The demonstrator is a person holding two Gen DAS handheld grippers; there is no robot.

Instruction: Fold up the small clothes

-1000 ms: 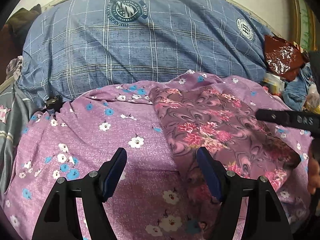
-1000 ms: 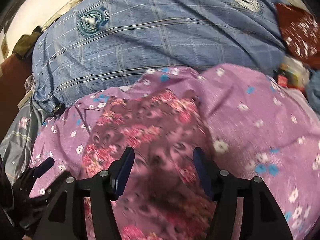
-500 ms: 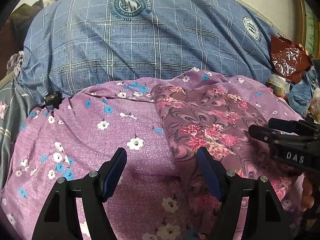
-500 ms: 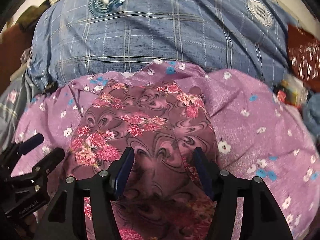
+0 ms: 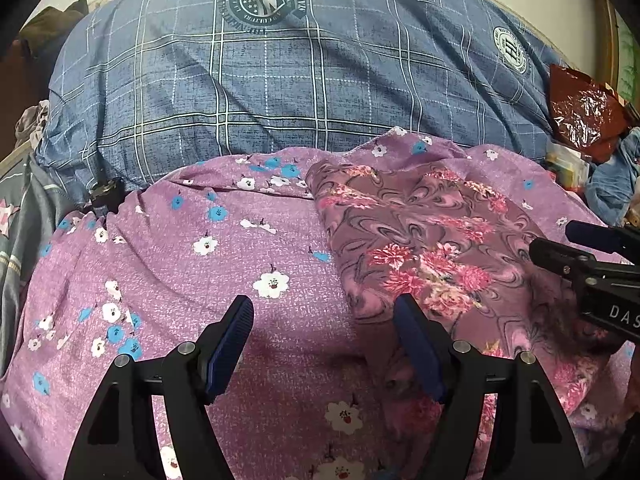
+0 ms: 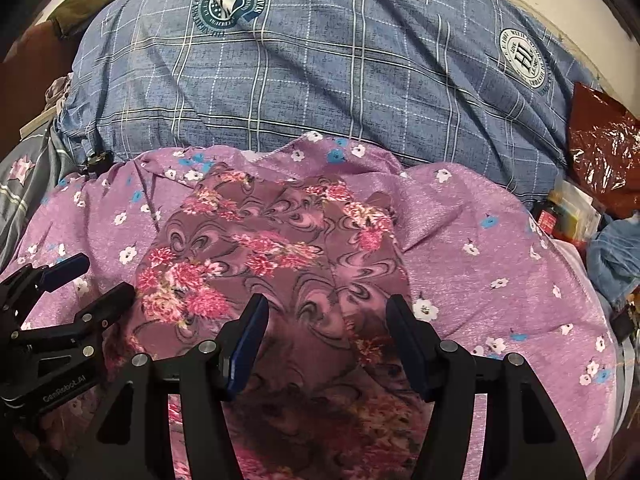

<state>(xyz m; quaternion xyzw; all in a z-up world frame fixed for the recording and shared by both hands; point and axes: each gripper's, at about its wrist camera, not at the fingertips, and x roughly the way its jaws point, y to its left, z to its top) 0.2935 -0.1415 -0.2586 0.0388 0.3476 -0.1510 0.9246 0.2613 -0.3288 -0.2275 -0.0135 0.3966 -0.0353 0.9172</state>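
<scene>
A mauve swirl-and-pink-flower garment lies on top of a larger purple cloth with white and blue flowers. My left gripper is open and empty above the purple cloth, at the garment's left edge. My right gripper is open and empty above the garment's near part. Each gripper shows in the other's view, the right one at the right edge, the left one at the left edge.
A blue plaid pillow lies behind the cloths. A red-brown plastic bag and small clutter sit at the right. Grey bedding is at the left.
Both grippers have drawn back toward me, so more of the garment and pillow shows. Both stay open. The garment has not visibly moved.
</scene>
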